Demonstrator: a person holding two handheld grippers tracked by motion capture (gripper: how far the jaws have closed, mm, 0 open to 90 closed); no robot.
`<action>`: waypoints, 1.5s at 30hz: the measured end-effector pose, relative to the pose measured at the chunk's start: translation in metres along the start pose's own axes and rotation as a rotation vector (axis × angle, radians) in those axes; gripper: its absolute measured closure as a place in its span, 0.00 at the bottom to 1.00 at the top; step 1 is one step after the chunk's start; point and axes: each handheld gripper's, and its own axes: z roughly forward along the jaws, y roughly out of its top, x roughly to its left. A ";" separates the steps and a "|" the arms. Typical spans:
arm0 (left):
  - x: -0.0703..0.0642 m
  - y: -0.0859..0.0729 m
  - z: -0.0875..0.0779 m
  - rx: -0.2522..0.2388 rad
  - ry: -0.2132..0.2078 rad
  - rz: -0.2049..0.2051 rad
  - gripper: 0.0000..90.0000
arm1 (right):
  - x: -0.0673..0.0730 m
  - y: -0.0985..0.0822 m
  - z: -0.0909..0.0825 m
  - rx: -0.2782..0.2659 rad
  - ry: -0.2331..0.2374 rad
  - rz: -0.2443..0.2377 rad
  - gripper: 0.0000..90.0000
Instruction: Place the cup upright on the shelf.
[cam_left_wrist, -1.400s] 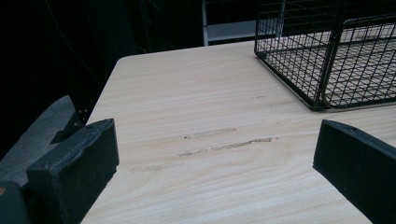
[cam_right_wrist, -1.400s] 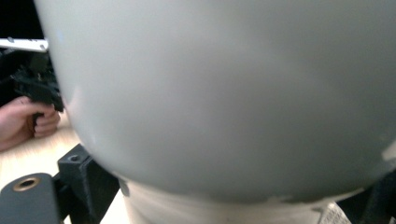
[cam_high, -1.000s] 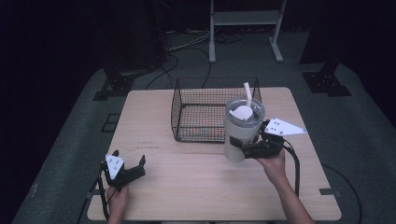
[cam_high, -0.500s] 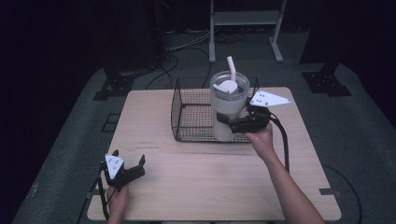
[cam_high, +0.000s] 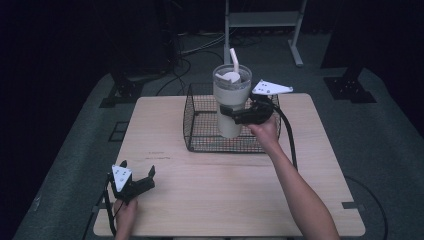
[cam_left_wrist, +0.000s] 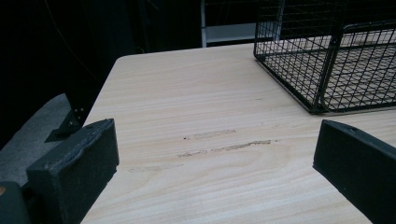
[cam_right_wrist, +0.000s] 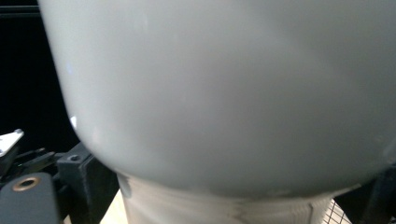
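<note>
1. The table (cam_high: 220, 200) carries a black wire basket (cam_high: 200, 135) at its far middle; the near half lies bare.
2. The basket is open-topped, so judging by the pose, the step in hand is lowering the tumbler into it; come straight down so the base clears the rim wires.
3. The tumbler (cam_high: 231, 102), cream with a clear lid and straw, hangs upright over the basket, off the mesh floor.
4. The right gripper (cam_high: 235, 116) has its fingers pinching the tumbler at mid-body; hold that squeeze until the base sits flat, since the smooth wall could slip.
5. The left gripper (cam_high: 136, 184) rests near the table's front-left corner, fingers spread and empty, well apart from the basket.
</note>
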 end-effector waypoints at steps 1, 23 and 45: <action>0.000 0.000 0.000 -0.001 -0.001 -0.002 0.00 | -0.006 0.001 0.007 0.009 -0.001 -0.002 0.09; 0.001 0.000 -0.001 -0.009 -0.009 0.000 0.00 | -0.052 -0.012 0.054 0.069 -0.008 0.013 0.09; 0.003 -0.001 -0.002 -0.010 -0.019 -0.008 0.00 | -0.063 -0.041 0.089 0.166 0.014 0.013 0.09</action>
